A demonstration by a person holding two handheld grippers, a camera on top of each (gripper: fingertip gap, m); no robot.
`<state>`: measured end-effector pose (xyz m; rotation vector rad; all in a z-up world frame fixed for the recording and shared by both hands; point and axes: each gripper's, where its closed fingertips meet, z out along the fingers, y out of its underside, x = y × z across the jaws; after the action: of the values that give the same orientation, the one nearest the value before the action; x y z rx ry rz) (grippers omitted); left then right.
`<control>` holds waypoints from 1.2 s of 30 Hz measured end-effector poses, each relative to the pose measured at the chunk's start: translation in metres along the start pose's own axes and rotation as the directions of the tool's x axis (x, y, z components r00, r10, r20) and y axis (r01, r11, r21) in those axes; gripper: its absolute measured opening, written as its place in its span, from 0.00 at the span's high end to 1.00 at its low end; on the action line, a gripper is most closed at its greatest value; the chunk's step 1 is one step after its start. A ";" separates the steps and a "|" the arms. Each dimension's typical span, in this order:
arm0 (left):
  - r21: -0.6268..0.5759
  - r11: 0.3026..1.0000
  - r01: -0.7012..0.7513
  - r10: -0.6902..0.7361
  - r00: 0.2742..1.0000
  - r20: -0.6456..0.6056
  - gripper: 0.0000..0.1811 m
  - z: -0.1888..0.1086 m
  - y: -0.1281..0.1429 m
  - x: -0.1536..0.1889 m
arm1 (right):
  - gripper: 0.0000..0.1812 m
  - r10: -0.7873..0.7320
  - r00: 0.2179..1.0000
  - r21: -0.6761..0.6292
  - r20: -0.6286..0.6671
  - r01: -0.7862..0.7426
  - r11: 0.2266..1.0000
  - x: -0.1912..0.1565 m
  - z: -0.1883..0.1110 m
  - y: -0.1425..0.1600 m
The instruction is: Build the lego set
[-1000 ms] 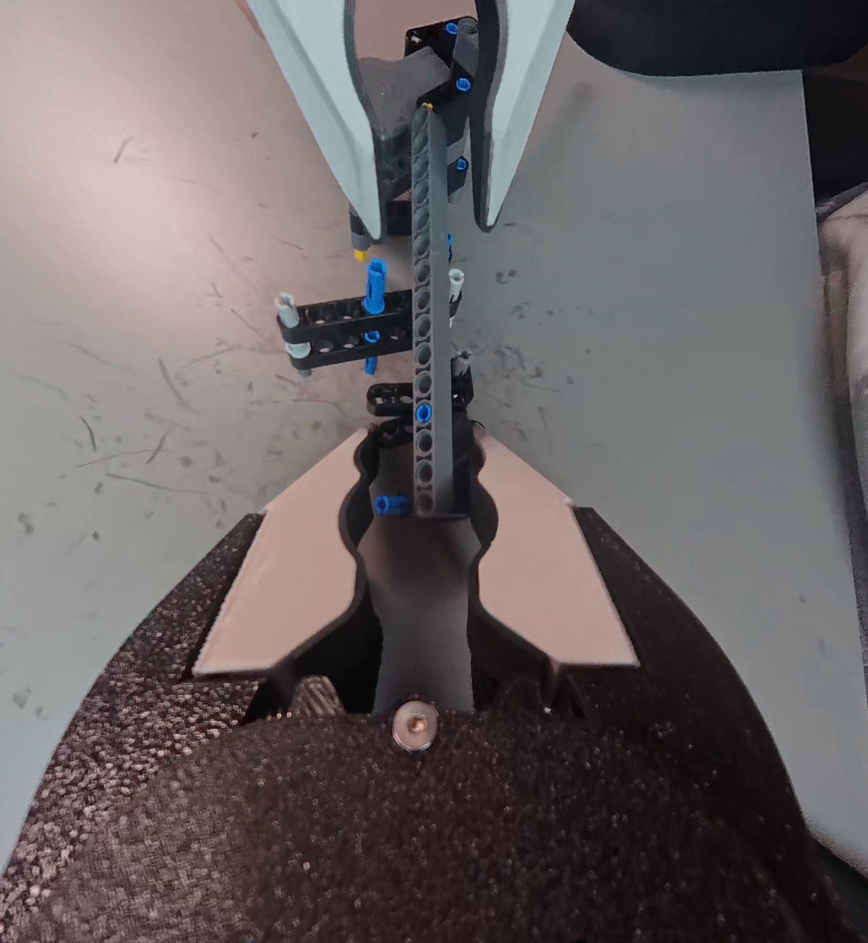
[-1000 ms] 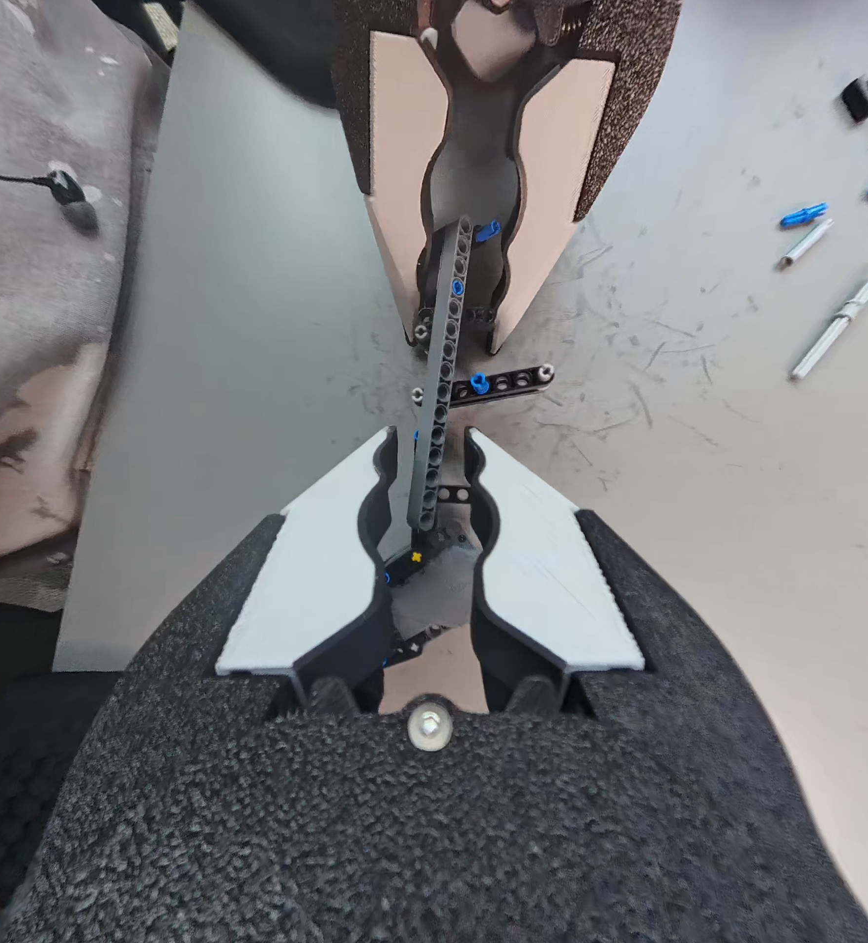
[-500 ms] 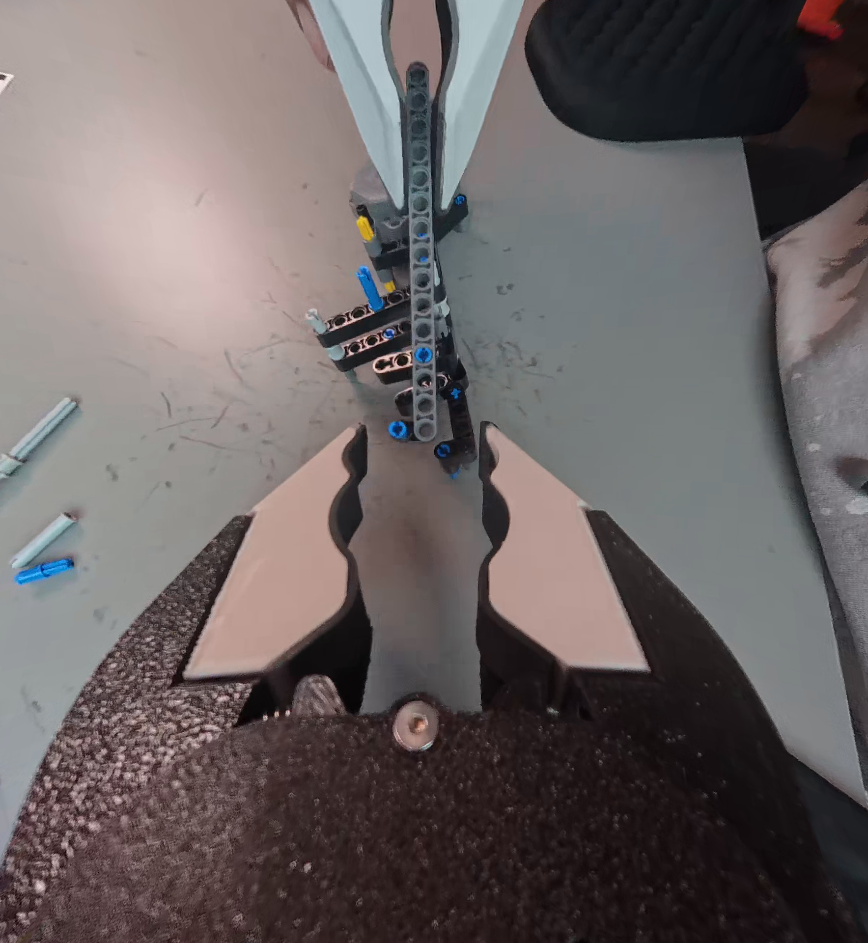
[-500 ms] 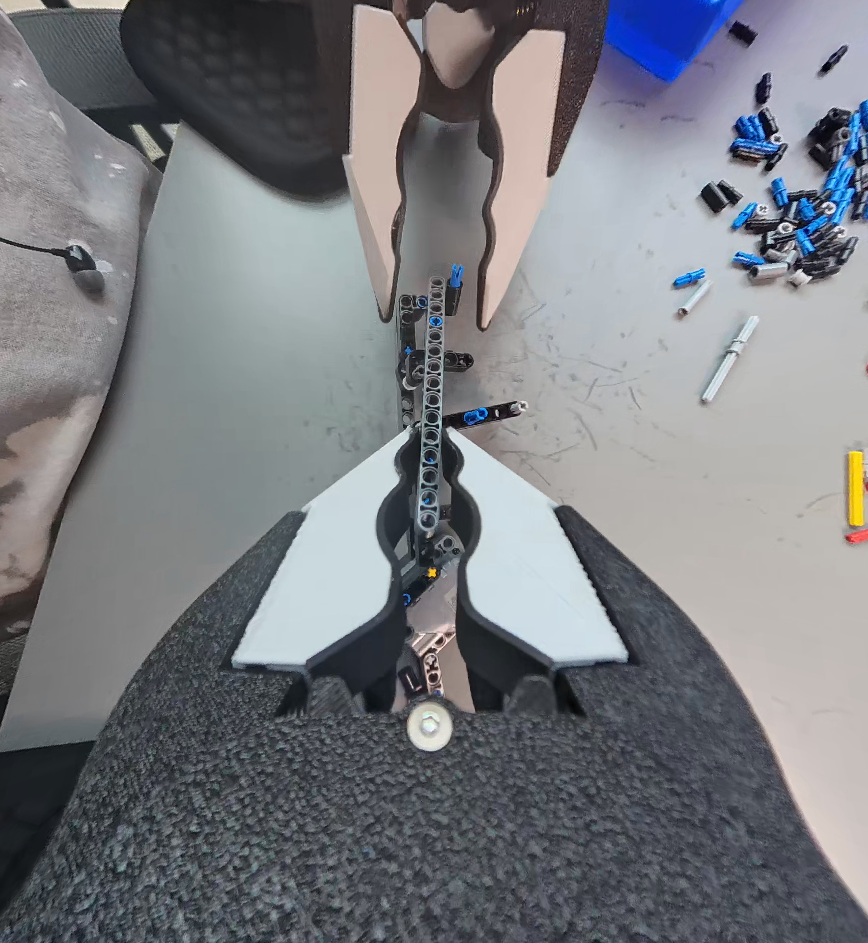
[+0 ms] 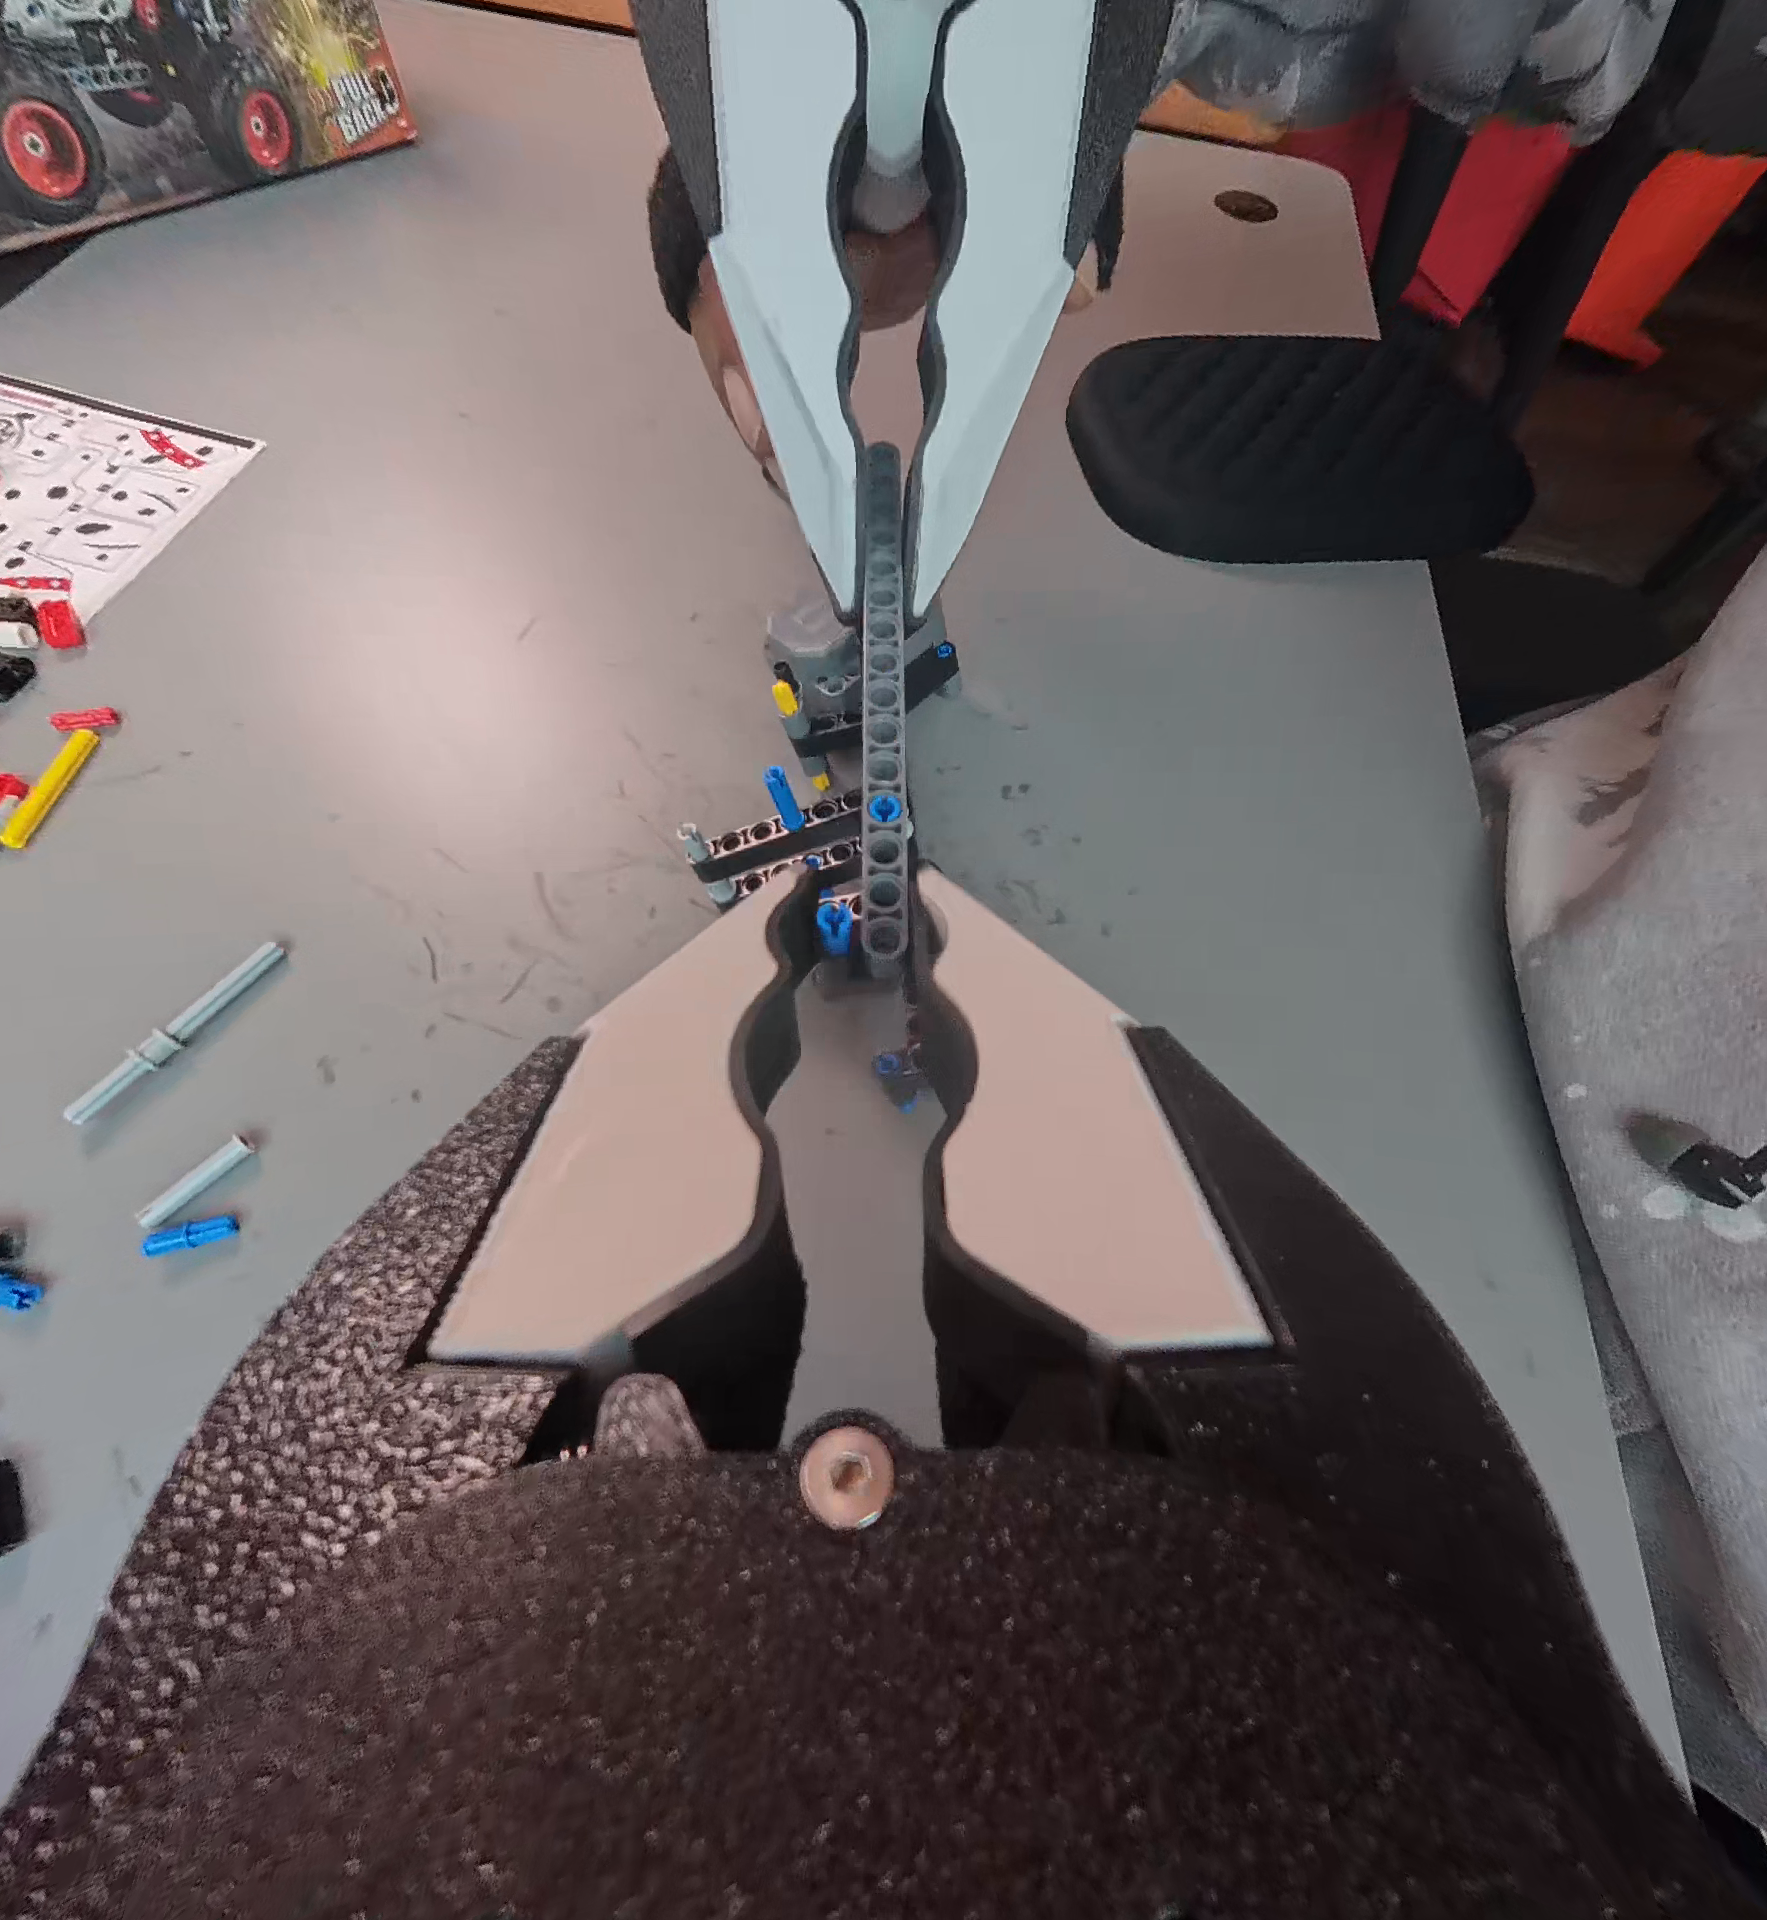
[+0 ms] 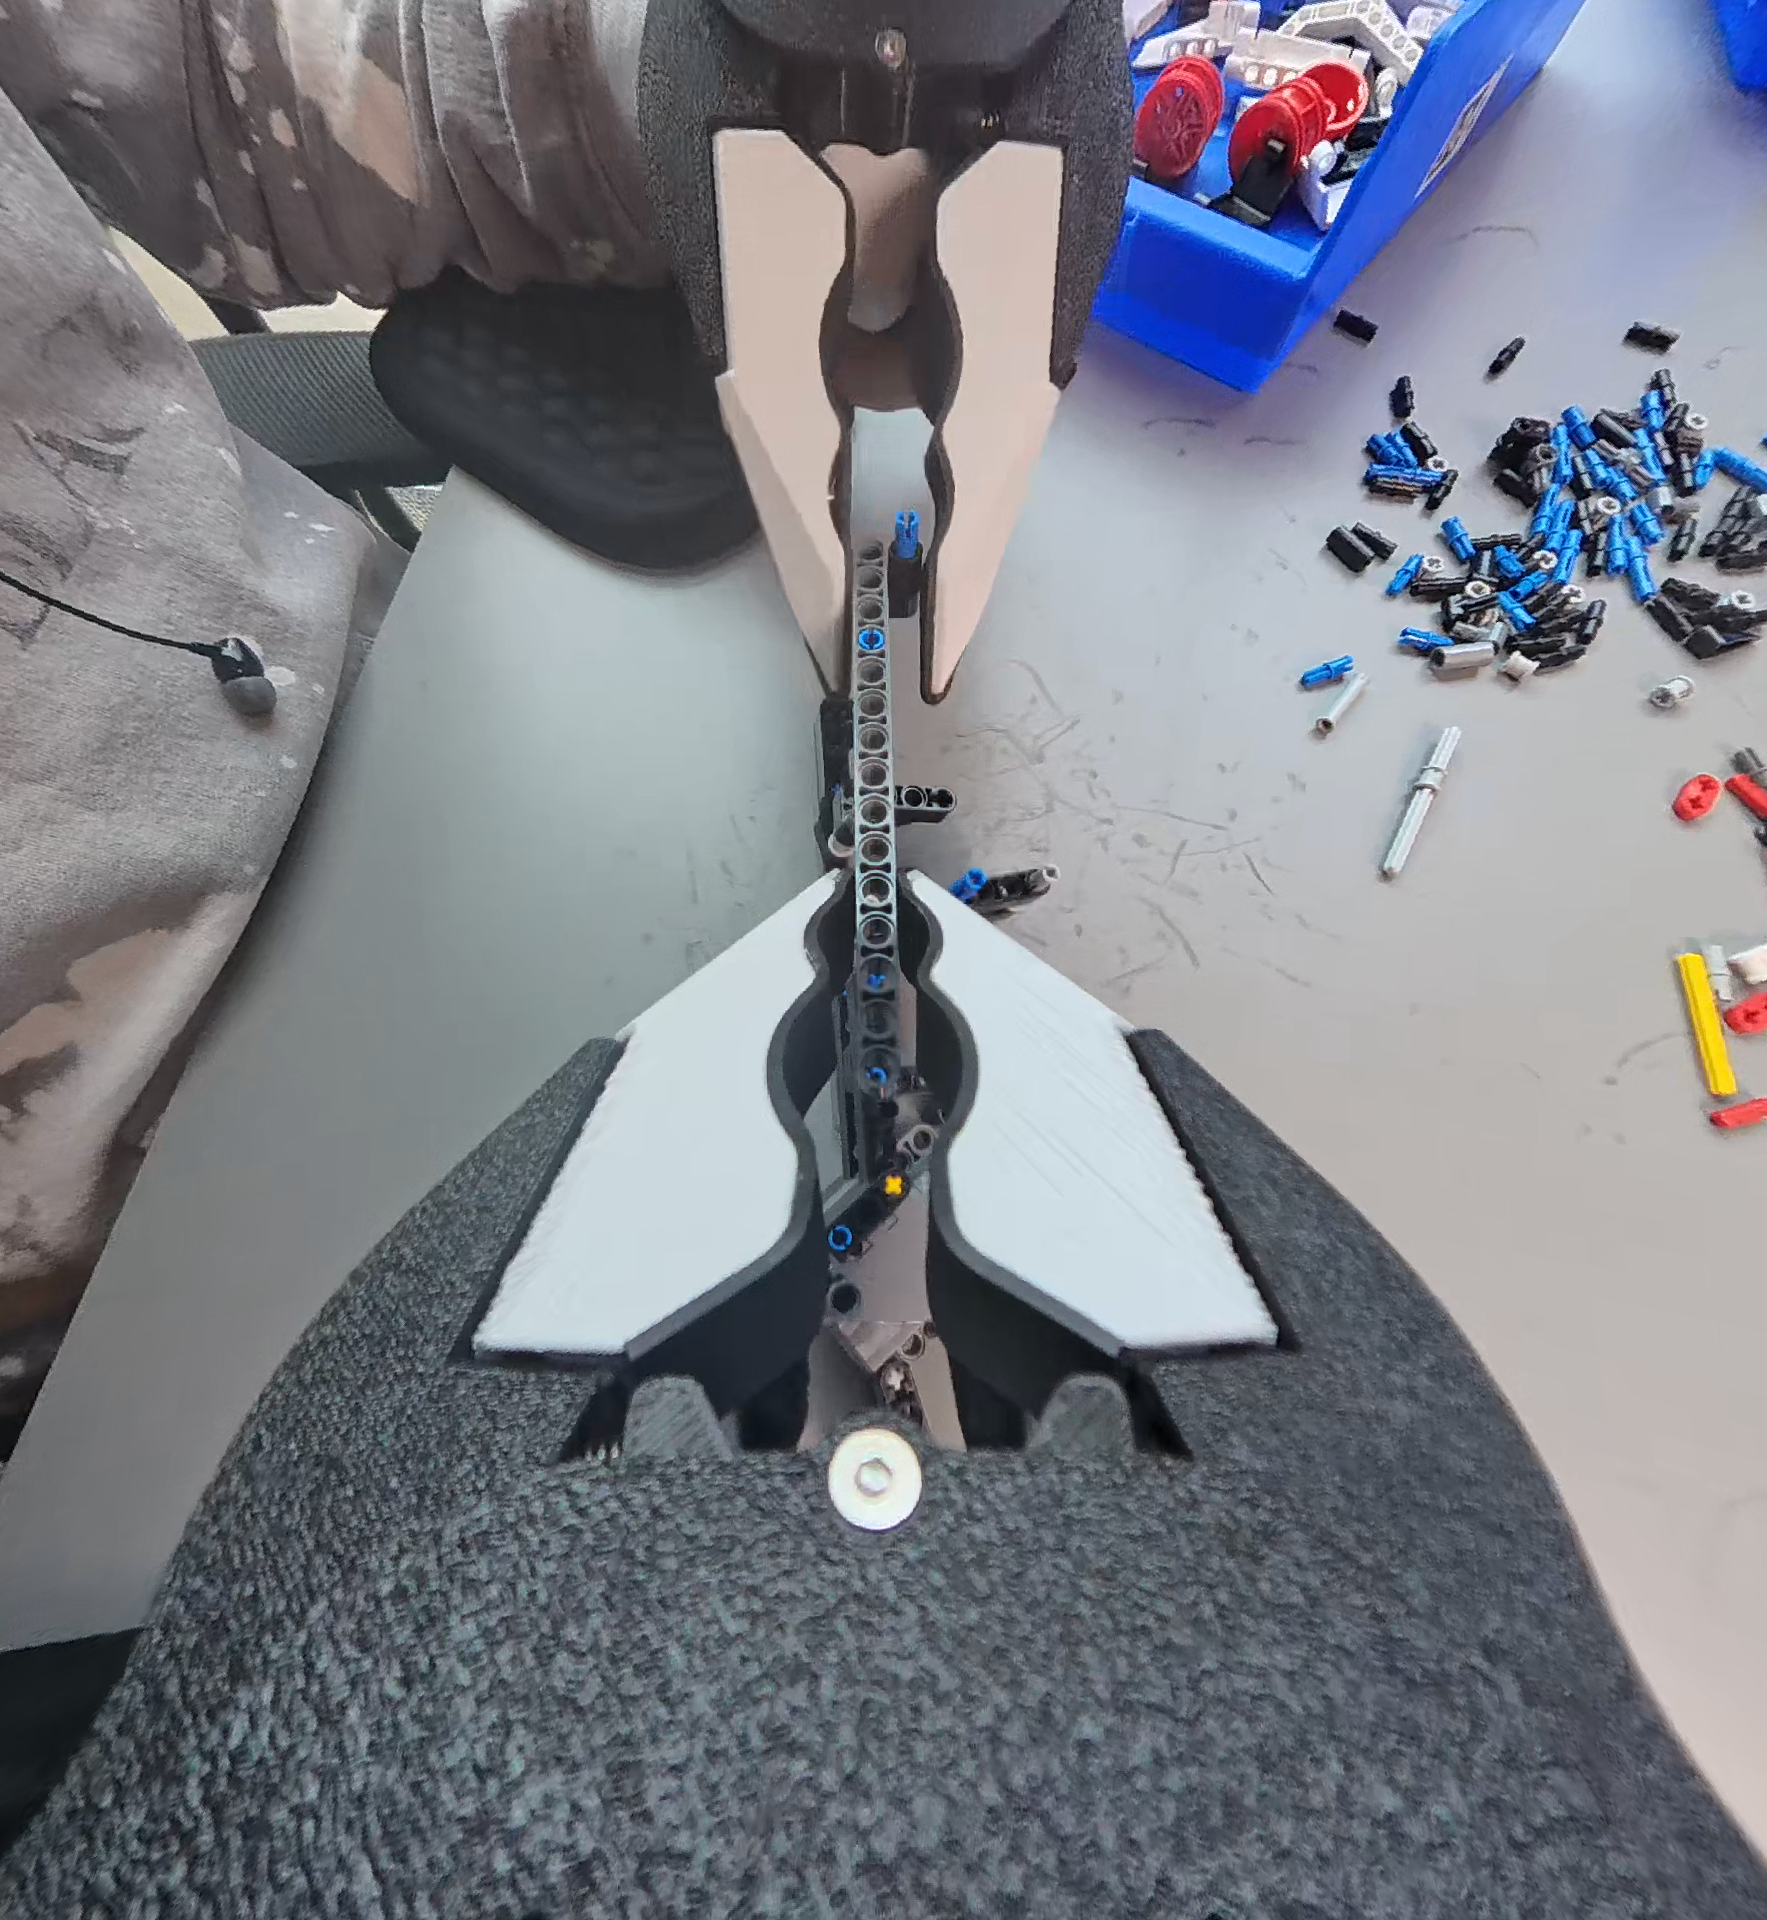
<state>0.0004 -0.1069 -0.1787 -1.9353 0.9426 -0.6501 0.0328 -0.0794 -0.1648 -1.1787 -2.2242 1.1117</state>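
left wrist view: both my jaws meet on one long grey beam point(image 5: 881, 727) of the lego assembly point(image 5: 806, 831) above the bench point(image 5: 443, 623).
my right gripper point(image 6: 874, 894) is clamped on the near end; my left gripper point(image 5: 863, 914) straddles the far end, narrowly parted, and i cannot tell if it pinches. i'd keep the beam level and squeeze straight, so the blue pins point(image 5: 832, 925) seat.

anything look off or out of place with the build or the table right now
Nothing looks broken or spilled. The long grey holed lego beam of the black-and-grey lego assembly runs straight between the white-fingered right gripper and the beige-fingered left gripper. Loose blue and black pins lie heaped on the grey table, apart from the build.
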 end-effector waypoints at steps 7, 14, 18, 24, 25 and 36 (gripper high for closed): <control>-0.064 0.997 0.031 -0.032 0.999 -0.007 0.90 0.011 0.003 0.004 | 0.96 -0.022 1.000 -0.074 0.009 0.023 0.997 -0.003 0.003 0.020; -0.065 0.995 0.074 -0.074 0.997 0.004 0.90 0.008 0.003 0.000 | 0.96 -0.045 0.999 -0.102 0.025 0.047 0.994 0.002 0.002 0.022; -0.072 0.994 0.076 -0.076 0.997 0.003 0.90 0.009 0.008 0.001 | 0.96 -0.058 0.998 -0.118 0.039 0.062 0.991 0.002 0.005 0.023; -0.077 0.994 0.072 -0.071 0.997 0.007 0.89 0.008 0.015 0.004 | 0.96 -0.052 0.998 -0.150 0.045 0.058 0.987 0.001 0.007 0.029; -0.074 0.995 0.071 -0.071 0.997 0.006 0.89 0.007 0.015 0.004 | 0.96 -0.048 0.998 -0.152 0.046 0.055 0.987 0.001 0.007 0.029; -0.070 0.996 0.059 -0.058 0.998 0.019 0.89 0.005 0.017 0.005 | 0.96 -0.067 0.996 -0.236 0.056 0.079 0.969 0.002 0.013 0.039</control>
<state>0.0007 -0.1142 -0.1952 -2.0341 0.9117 -0.6411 0.0434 -0.0711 -0.2036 -1.1610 -2.4713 0.8709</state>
